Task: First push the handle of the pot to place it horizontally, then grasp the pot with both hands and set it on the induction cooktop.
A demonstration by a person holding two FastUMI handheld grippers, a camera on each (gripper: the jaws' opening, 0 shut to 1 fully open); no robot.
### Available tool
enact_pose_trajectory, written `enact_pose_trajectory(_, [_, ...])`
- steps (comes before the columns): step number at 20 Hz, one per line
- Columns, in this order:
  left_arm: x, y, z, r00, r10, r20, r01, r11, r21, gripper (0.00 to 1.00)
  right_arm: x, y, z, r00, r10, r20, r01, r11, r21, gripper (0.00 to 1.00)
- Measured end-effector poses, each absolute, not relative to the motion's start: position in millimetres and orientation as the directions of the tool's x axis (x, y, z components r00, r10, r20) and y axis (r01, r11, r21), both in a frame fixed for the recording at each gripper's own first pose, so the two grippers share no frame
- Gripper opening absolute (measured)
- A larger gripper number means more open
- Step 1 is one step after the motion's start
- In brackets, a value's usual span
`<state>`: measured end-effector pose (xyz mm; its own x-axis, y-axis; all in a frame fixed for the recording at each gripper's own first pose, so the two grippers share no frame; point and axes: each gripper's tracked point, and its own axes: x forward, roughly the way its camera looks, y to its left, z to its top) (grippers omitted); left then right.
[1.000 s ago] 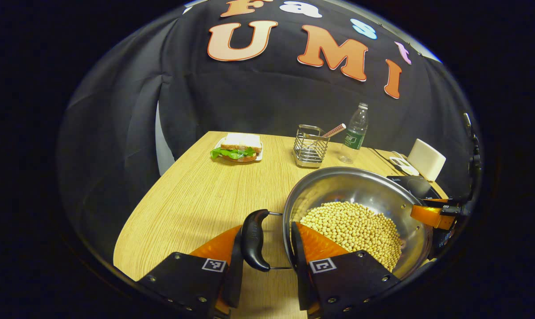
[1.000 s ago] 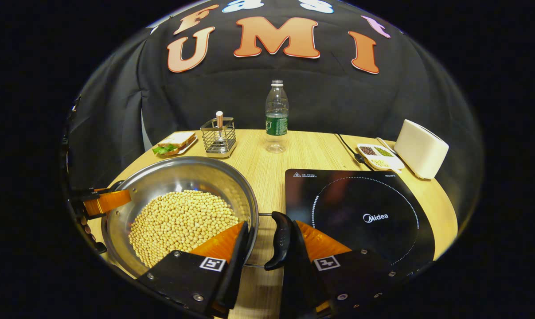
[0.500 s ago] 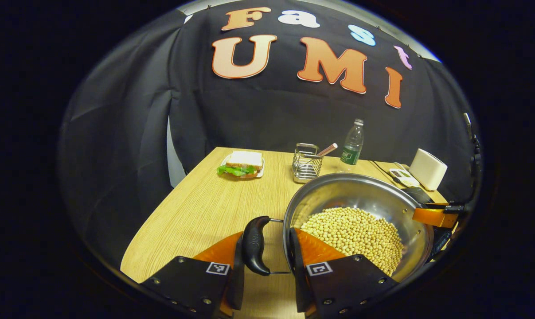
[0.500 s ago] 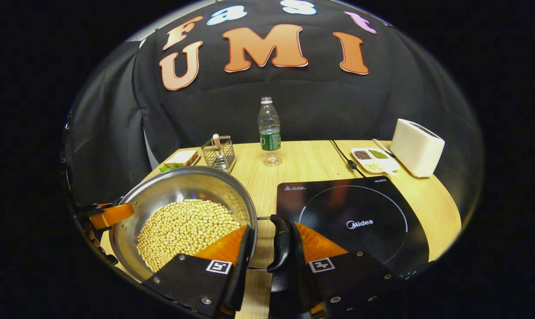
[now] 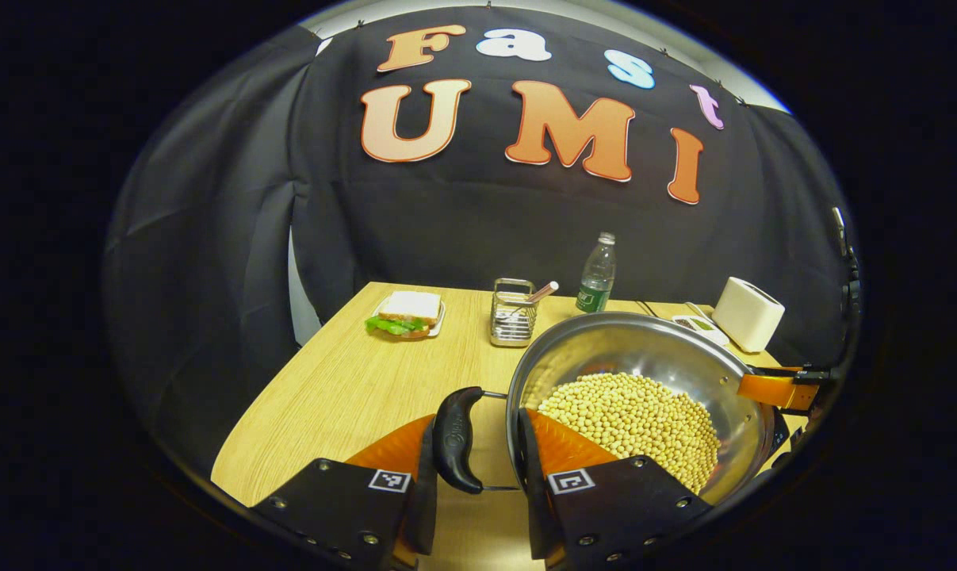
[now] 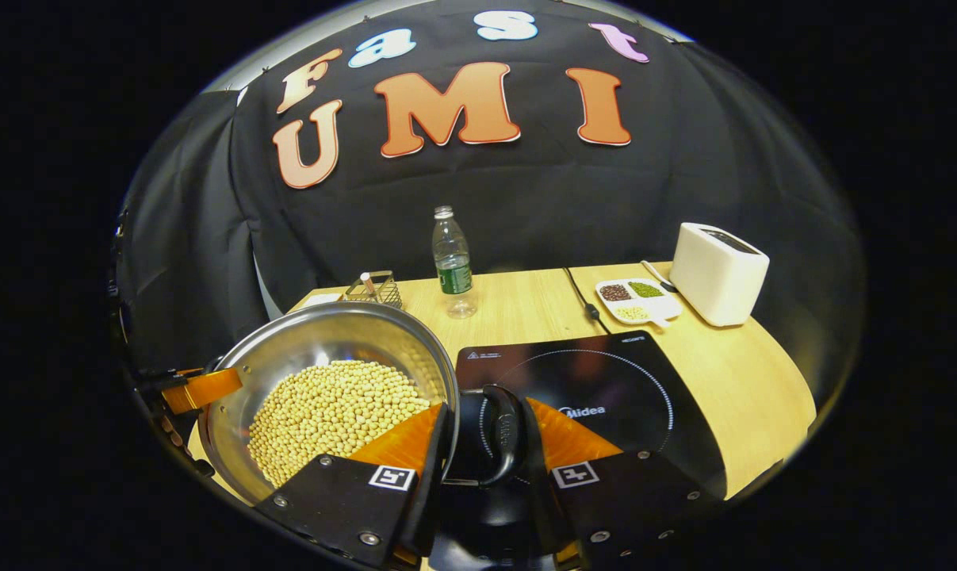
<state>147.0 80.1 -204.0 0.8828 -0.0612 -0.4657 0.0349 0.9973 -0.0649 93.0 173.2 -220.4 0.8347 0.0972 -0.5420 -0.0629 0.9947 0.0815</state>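
A steel pot [image 5: 637, 349] full of yellow beans [image 5: 629, 416] hangs above the wooden table, carried at both sides. My left gripper [image 5: 474, 444] is shut on the pot's black left handle [image 5: 454, 440]. In the right gripper view, my right gripper [image 6: 482, 444] is shut on the black right handle [image 6: 503, 436], which now overlaps the left edge of the black induction cooktop [image 6: 629, 396]. The pot [image 6: 327, 337] itself is still left of the cooktop. Each gripper shows at the pot's far side in the other's view: the right gripper [image 5: 771, 390] and the left gripper [image 6: 200, 388].
A sandwich on a plate [image 5: 403, 316], a wire basket [image 5: 514, 313] and a plastic bottle [image 6: 452, 262] stand along the table's back. Behind the cooktop are a divided dish of grains [image 6: 637, 297], a white appliance [image 6: 717, 274] and a black cable [image 6: 581, 297].
Both grippers have lifted the pot off the table and carried it right. Its right handle has gone from beside the cooktop to over its left edge.
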Motion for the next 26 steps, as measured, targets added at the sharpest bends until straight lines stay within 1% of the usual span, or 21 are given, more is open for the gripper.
enact_pose_trajectory(10, [156,-12,-192,0.874,-0.123,-0.471,0.117,0.992,-0.042,0.47,90,85,-208,0.847,0.037,-0.530,0.030,0.993,0.117,0.48])
enact_pose_trajectory(11, [152,-10,-192,0.872,-0.128,-0.472,0.125,0.991,-0.038,0.47,90,76,-208,0.847,0.031,-0.530,0.039,0.992,0.121,0.49])
enact_pose_trajectory(12, [158,-29,-194,0.871,-0.135,-0.473,0.134,0.990,-0.036,0.46,89,68,-209,0.848,0.026,-0.530,0.046,0.991,0.123,0.49])
enact_pose_trajectory(13, [160,-39,-194,0.869,-0.143,-0.475,0.142,0.989,-0.038,0.47,89,59,-208,0.848,0.019,-0.530,0.054,0.991,0.123,0.49])
enact_pose_trajectory(17, [162,-80,-196,0.855,-0.170,-0.489,0.173,0.984,-0.040,0.46,89,23,-210,0.846,-0.009,-0.533,0.088,0.989,0.122,0.48])
enact_pose_trajectory(18, [163,-90,-198,0.853,-0.178,-0.491,0.182,0.983,-0.040,0.47,89,13,-211,0.846,-0.018,-0.533,0.099,0.988,0.122,0.49])
enact_pose_trajectory(22, [169,-130,-213,0.829,-0.215,-0.516,0.224,0.974,-0.046,0.46,89,-24,-215,0.839,-0.055,-0.541,0.147,0.981,0.127,0.48])
enact_pose_trajectory(26, [174,-152,-229,0.808,-0.233,-0.541,0.242,0.969,-0.055,0.48,92,-45,-229,0.825,-0.062,-0.562,0.170,0.975,0.143,0.48])
